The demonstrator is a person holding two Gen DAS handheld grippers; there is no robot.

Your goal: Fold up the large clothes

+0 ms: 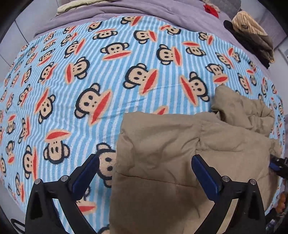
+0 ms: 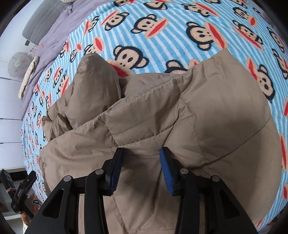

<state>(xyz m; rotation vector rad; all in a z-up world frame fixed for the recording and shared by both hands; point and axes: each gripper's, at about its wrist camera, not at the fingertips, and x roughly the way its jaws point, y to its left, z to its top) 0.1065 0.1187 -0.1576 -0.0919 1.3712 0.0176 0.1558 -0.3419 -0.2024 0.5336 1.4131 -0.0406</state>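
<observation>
A tan quilted puffer jacket (image 1: pixel 171 154) lies partly folded on a bed covered by a blue-and-white striped monkey-print blanket (image 1: pixel 90 81). My left gripper (image 1: pixel 144 162) is wide open above the jacket's left edge, holding nothing. In the right wrist view the jacket (image 2: pixel 180 111) fills the middle, with a bunched sleeve (image 2: pixel 93 86) at its upper left. My right gripper (image 2: pixel 141 153) sits over a raised fold of the jacket, its blue pads partly open with fabric between them; a firm pinch does not show.
A lilac sheet (image 1: pixel 144 10) lies past the blanket. A pile of dark and striped clothes (image 1: pixel 252 36) sits at the bed's far right corner. A red item (image 1: pixel 210 9) lies at the back. White drawers (image 2: pixel 9 126) stand left of the bed.
</observation>
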